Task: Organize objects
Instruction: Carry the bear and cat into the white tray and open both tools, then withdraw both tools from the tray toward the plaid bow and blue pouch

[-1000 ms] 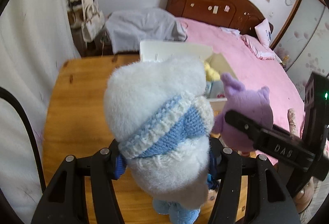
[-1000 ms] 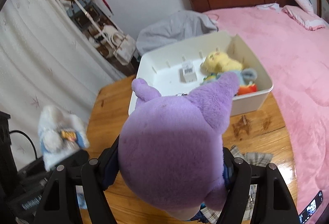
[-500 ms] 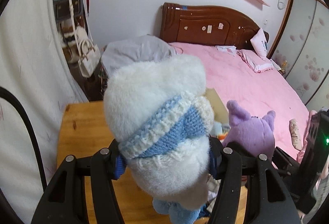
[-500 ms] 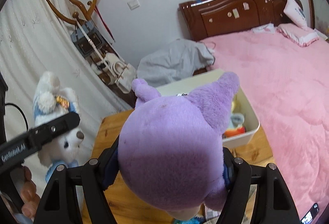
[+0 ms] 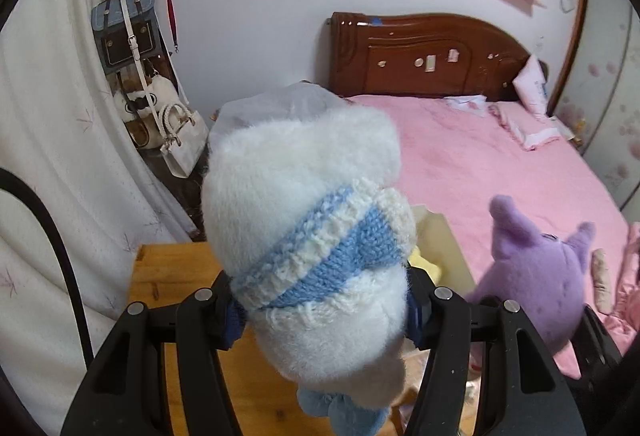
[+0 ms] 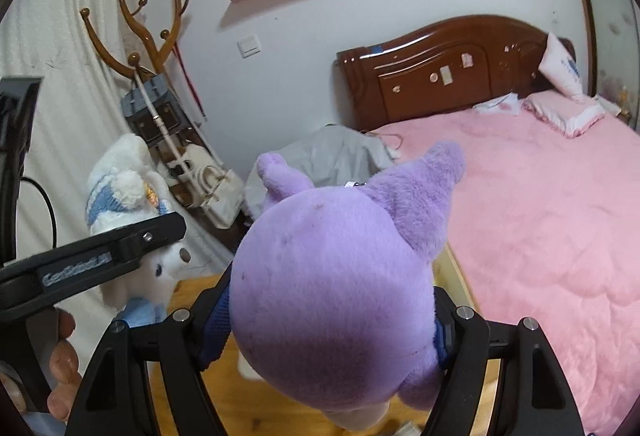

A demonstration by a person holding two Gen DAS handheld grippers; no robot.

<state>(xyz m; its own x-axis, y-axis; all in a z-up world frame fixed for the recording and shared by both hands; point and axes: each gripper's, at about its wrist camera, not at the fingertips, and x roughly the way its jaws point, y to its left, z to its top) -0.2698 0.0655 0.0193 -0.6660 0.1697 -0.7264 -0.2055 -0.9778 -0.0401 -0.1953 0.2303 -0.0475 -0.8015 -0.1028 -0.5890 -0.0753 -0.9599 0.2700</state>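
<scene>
My left gripper (image 5: 324, 312) is shut on a white plush toy with a blue and cream knitted band (image 5: 308, 232), held well above the wooden table (image 5: 168, 272). My right gripper (image 6: 332, 324) is shut on a purple plush toy with pointed ears (image 6: 336, 276), also lifted high. In the left wrist view the purple plush toy (image 5: 536, 276) hangs to the right. The right wrist view has the white plush toy (image 6: 124, 195) at the left, behind a black finger of the left gripper (image 6: 132, 240). The white bin (image 5: 444, 248) is mostly hidden behind both toys.
A pink bed (image 6: 540, 203) with a dark wooden headboard (image 5: 424, 55) fills the right side. A coat stand with bags (image 5: 136, 35) and a white curtain (image 5: 48, 155) stand at the left. A grey garment (image 6: 340, 151) lies beyond the table. A hand (image 6: 60, 368) grips the left tool.
Both grippers have risen with their toys and tilted upward. The bin and table have dropped low in both views, and the wall, shelves and headboard have come into sight.
</scene>
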